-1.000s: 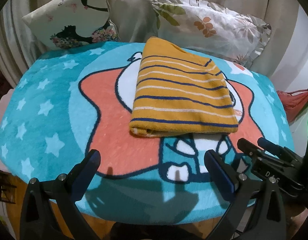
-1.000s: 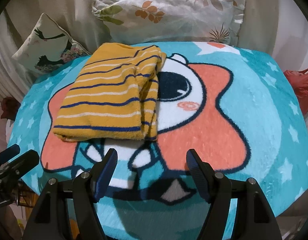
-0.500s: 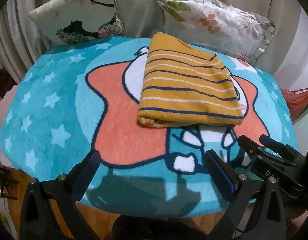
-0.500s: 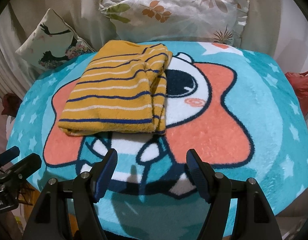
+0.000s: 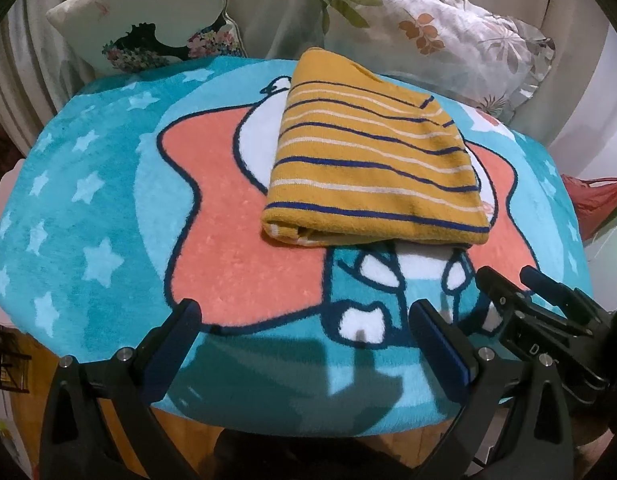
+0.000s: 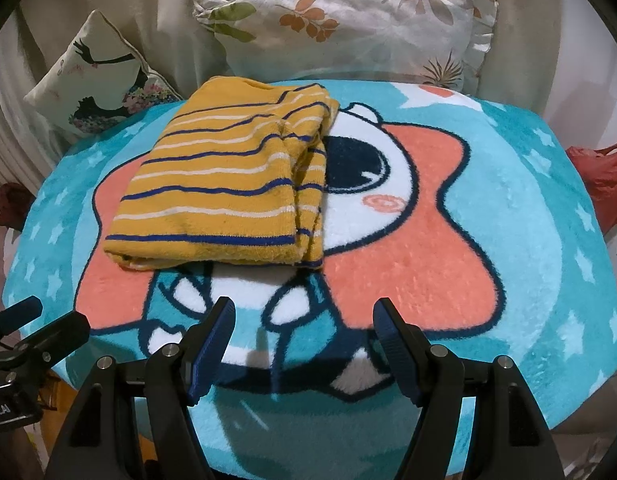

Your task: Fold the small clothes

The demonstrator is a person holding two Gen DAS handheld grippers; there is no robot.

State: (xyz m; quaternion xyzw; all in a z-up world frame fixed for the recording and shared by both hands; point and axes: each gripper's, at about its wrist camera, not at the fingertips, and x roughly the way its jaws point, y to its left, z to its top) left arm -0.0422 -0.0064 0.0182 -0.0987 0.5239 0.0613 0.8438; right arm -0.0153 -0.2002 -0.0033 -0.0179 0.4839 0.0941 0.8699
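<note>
A yellow garment with navy and white stripes lies folded into a neat rectangle on the blue star-print blanket; it also shows in the right wrist view. My left gripper is open and empty above the blanket's near edge, short of the garment. My right gripper is open and empty, also short of the garment's near fold. The right gripper also shows at the right of the left wrist view, and the left gripper at the left of the right wrist view.
A bird-print cushion and a leaf-print pillow lean behind the blanket. A red bag sits off the right edge. A wooden surface shows under the blanket's near edge.
Both grippers have drawn slightly back and up from the folded garment, staying open. The garment has not moved.
</note>
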